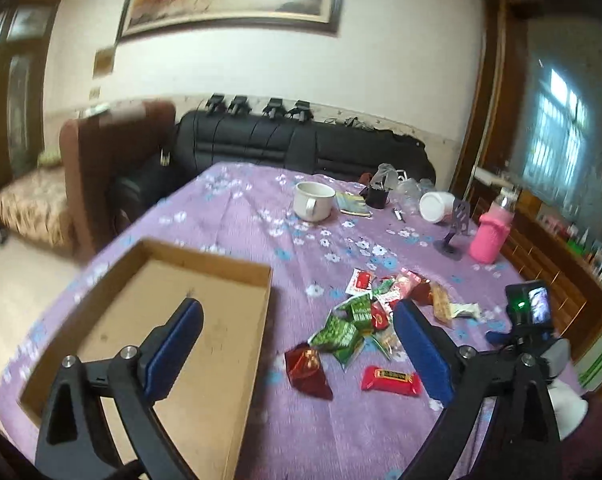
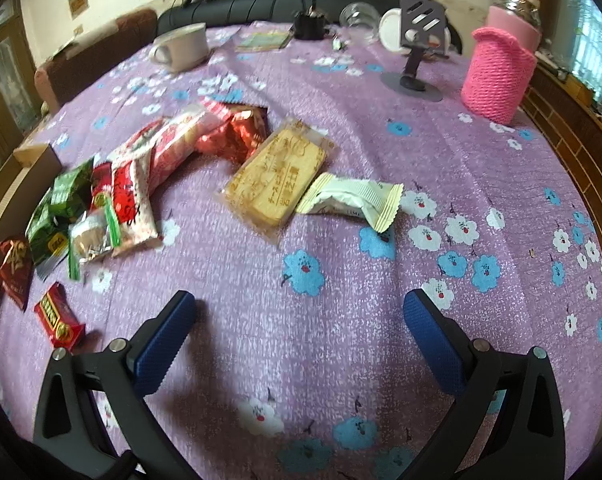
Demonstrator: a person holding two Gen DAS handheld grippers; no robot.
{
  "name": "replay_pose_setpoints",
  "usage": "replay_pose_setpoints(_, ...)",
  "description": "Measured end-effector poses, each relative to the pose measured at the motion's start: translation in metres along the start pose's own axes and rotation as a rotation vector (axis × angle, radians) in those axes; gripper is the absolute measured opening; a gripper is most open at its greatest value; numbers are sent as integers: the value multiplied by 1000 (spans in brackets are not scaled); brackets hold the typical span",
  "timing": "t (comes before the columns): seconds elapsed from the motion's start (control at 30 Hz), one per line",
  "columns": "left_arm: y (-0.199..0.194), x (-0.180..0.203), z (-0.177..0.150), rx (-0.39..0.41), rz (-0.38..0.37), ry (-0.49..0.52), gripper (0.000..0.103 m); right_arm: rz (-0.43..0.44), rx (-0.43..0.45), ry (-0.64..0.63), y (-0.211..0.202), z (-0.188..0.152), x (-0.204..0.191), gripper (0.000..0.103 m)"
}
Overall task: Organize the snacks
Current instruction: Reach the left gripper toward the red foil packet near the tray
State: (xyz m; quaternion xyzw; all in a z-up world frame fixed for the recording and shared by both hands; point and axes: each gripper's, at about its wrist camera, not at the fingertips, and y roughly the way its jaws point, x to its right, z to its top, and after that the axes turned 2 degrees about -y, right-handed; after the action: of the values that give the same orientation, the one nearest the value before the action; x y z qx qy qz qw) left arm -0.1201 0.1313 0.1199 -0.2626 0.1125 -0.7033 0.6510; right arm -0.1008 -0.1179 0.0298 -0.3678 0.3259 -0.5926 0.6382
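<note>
A heap of wrapped snacks [image 1: 375, 314] lies on the purple flowered tablecloth [image 1: 341, 432], right of a shallow cardboard tray [image 1: 257, 320] that holds nothing I can see. My left gripper [image 1: 299, 312] hangs open above the tray's right wall, with nothing between its blue pads. A red candy bar [image 1: 389, 380] and a dark red packet [image 1: 309, 370] lie nearest. In the right wrist view my right gripper [image 2: 299, 303] stands open over bare cloth, short of a clear-wrapped biscuit pack [image 2: 277, 174] and a pale green wrapper [image 2: 355, 200]. Green packets [image 2: 63, 208] lie at the left.
At the table's far side stand a white mug [image 1: 313, 200], a booklet [image 1: 355, 204], a tipped white cup [image 1: 437, 206], a phone stand [image 1: 455, 232] and a pink-sleeved jar [image 1: 493, 236]. A black sofa [image 1: 301, 148] runs behind the table. The right gripper's body [image 1: 529, 320] shows at right.
</note>
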Motion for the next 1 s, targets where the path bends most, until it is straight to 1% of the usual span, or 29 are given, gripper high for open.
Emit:
replay_pose_setpoints(0.07, -6, -14, -5, -1, -29, -51, 91, 2, -3, -18, 2, 2, 1, 103)
replay_pose_setpoints(0.1, -7, -20, -8, -8, -35, -64, 84, 5, -3, -24, 2, 3, 2, 103)
replay_pose_setpoints(0.13, -7, -25, -11, -24, -44, -73, 76, 10, -8, -31, 3, 4, 3, 103)
replay_pose_setpoints(0.17, -7, -26, -14, -39, -50, -75, 73, 11, -18, -20, 1, 3, 4, 103)
replay_pose_setpoints(0.2, -8, -28, -18, -58, -44, -68, 71, 13, -17, -11, -2, 2, 5, 96)
replay_pose_setpoints(0.23, -12, -29, -19, -61, -29, -61, 71, 37, 0, 3, -10, 0, 4, 90)
replay_pose_setpoints(0.27, -17, -29, -20, -57, -9, -59, 71, 62, 17, 7, -16, 0, 4, 90)
replay_pose_setpoints(0.37, -45, -47, -15, -19, 47, -93, 71, 152, 131, -23, -45, 3, -15, 90)
replay_pose_setpoints(0.4, -57, -53, -14, 0, 78, -101, 71, 166, 172, -44, -55, 5, -23, 90)
replay_pose_setpoints(0.43, -71, -61, -13, 28, 119, -112, 71, 182, 233, -67, -69, 6, -34, 90)
replay_pose_setpoints(0.5, -91, -73, -12, 55, 179, -137, 71, 202, 329, -82, -90, 6, -46, 90)
replay_pose_setpoints(0.53, -100, -78, -12, 65, 208, -151, 71, 196, 400, -96, -104, 4, -54, 90)
replay_pose_setpoints(0.57, -105, -81, -13, 72, 230, -158, 71, 192, 453, -104, -111, 2, -58, 90)
replay_pose_setpoints(0.6, -110, -83, -14, 79, 252, -162, 71, 209, 531, -118, -117, -2, -64, 95)
replay_pose_setpoints(0.63, -113, -82, -14, 84, 270, -161, 72, 246, 557, -132, -115, -2, -67, 98)
replay_pose_setpoints(0.67, -114, -81, -15, 87, 279, -160, 72, 269, 538, -146, -109, 2, -72, 98)
replay_pose_setpoints(0.7, -114, -80, -15, 90, 284, -159, 72, 289, 454, -162, -97, 9, -79, 98)
replay_pose_setpoints(0.73, -113, -77, -15, 89, 284, -156, 72, 313, 400, -169, -89, 13, -83, 97)
replay_pose_setpoints(0.77, -110, -74, -14, 85, 283, -151, 72, 356, 335, -172, -78, 16, -87, 94)
replay_pose_setpoints(0.8, -108, -71, -15, 82, 282, -143, 72, 383, 295, -172, -69, 15, -89, 90)
replay_pose_setpoints(0.83, -105, -68, -16, 78, 285, -131, 72, 393, 255, -178, -57, 12, -90, 87)
replay_pose_setpoints(0.87, -103, -65, -16, 73, 289, -118, 72, 393, 238, -181, -52, 11, -91, 85)
replay_pose_setpoints(0.93, -99, -62, -17, 61, 284, -108, 72, 406, 192, -169, -41, 9, -89, 76)
replay_pose_setpoints(1.0, -97, -57, -18, 51, 264, -106, 73, 454, 155, -160, -35, 11, -86, 73)
